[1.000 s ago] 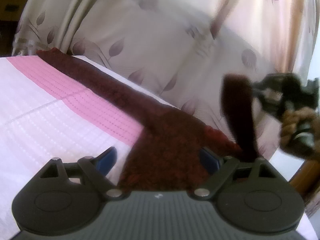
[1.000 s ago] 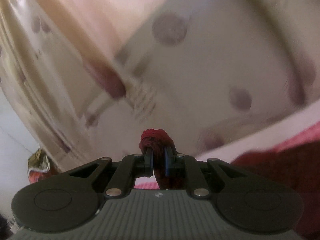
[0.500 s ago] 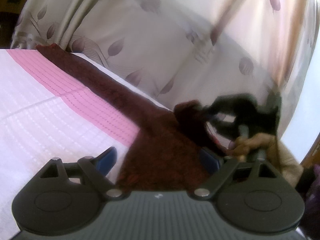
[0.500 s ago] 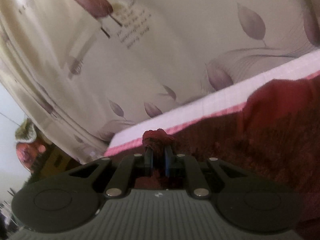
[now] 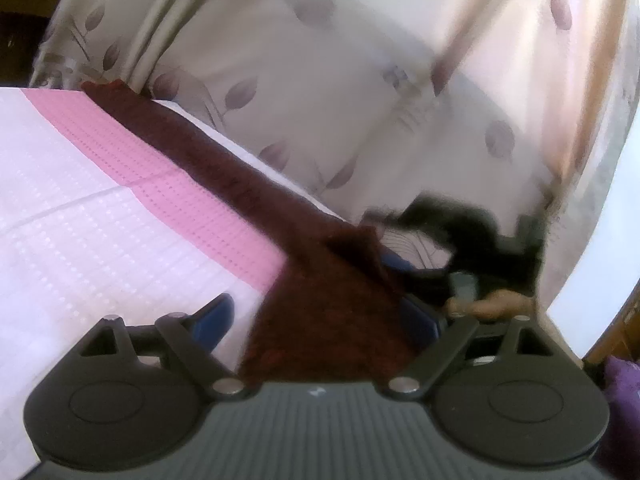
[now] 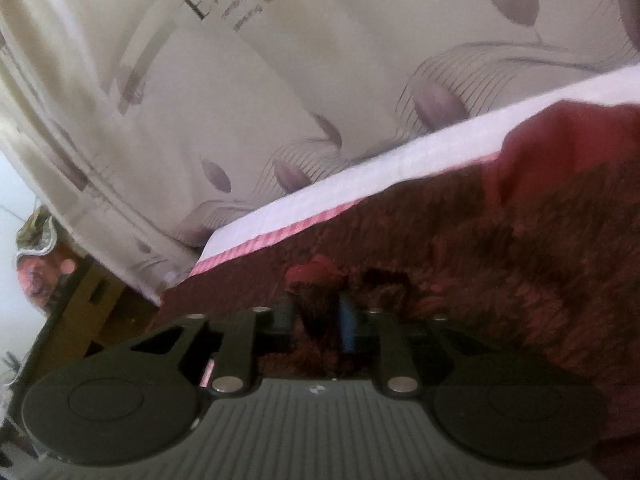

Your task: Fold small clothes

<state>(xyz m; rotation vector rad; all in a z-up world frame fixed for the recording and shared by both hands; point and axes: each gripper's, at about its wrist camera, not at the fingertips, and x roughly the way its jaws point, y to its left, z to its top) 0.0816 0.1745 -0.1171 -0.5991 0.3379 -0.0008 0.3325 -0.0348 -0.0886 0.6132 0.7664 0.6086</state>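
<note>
A dark maroon fuzzy garment (image 5: 200,152) lies stretched along the pink and white bedspread (image 5: 60,220). My left gripper (image 5: 316,308) stands open and low over the garment's near end, which lies between its blue pads without being pressed. In the left wrist view my right gripper (image 5: 400,264) is a dark blur at the garment's folded-over end (image 5: 352,248), with a hand (image 5: 492,306) behind it. In its own view the right gripper (image 6: 318,300) sits low on the garment (image 6: 480,260). Its jaws are opening, and a bunch of maroon cloth stands loose between them.
A pale curtain with leaf prints (image 5: 320,80) hangs close behind the bed's far edge (image 6: 360,176). Wooden furniture (image 6: 92,300) stands past the bed's corner. Something purple (image 5: 620,380) shows at the right edge.
My right gripper came down from holding the cloth end up in the air to the bed, laying that end over the garment, and its jaws have widened. The left gripper stayed put.
</note>
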